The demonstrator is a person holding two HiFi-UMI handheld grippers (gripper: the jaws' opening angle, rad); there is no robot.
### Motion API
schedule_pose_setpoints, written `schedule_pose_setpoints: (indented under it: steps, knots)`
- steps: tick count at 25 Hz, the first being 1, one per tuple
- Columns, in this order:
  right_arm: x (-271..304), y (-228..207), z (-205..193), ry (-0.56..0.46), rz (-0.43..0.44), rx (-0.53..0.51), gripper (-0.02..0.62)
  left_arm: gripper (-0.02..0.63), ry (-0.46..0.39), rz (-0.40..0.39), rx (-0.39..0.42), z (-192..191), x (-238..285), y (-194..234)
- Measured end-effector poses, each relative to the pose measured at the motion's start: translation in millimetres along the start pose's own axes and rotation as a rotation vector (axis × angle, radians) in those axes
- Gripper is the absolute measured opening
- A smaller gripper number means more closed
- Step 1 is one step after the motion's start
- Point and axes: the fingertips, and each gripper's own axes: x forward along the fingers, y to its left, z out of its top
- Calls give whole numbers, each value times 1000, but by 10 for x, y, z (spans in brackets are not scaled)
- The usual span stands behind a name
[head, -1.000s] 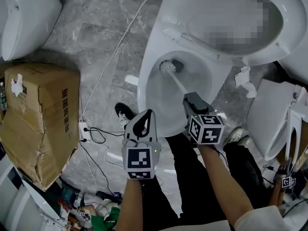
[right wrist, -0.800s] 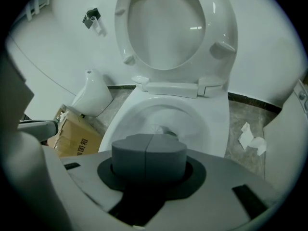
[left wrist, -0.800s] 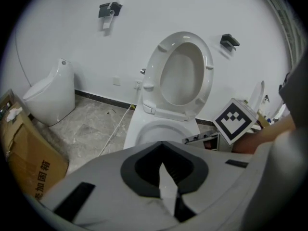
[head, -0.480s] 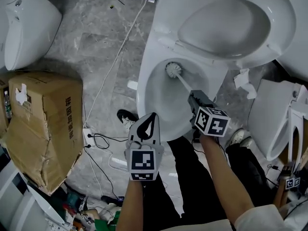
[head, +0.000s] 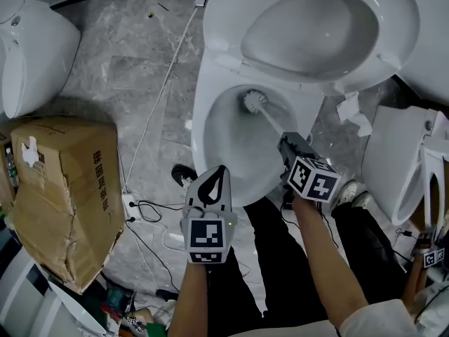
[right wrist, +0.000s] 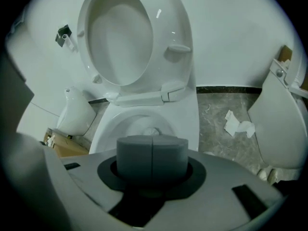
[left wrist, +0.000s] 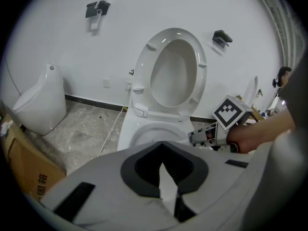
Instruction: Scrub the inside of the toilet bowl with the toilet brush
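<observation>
- since a second earlier, the head of the toilet brush had slid a little to the right along the back wall of the toilet bowl, covering the dark spot that had shown beside it.
- the right gripper had rolled over that second, so its marker cube sat further to the right, over the bowl's near rim.
- the right gripper's jaws were clamped on the grey end of the brush handle, which filled the gap between them in the right gripper view.
- the white shaft ran from that grip up and left, down into the bowl.
- the bowl held only the bristle head, which lay against the rear inner wall just below the hinge of the raised seat and lid.
- the left gripper hung outside the bowl, just beside its near left rim, with its jaws pressed together at the tips and nothing between them.
- a cardboard box stood well to the left on the marble floor with its flaps shut, so its contents could not be seen.
- a crumpled paper lay on the floor between the bowl and a second toilet at the right.
- a white urinal stood at the far left.
</observation>
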Motion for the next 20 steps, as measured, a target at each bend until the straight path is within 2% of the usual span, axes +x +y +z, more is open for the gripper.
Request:
schedule_pose_setpoints:
  steps: [6, 14, 20]
  knots:
    - [-159, -162, -109, -9, -48, 57, 170, 28, -16, -58, 37, 134, 54, -110]
    - [-360, -109, -398, -43, -129, 144, 170, 28, 19, -104, 42, -35, -97, 148]
    - [-434, 18, -636, -56, -179, 223, 170, 28, 29, -164, 122, -15, -167, 311]
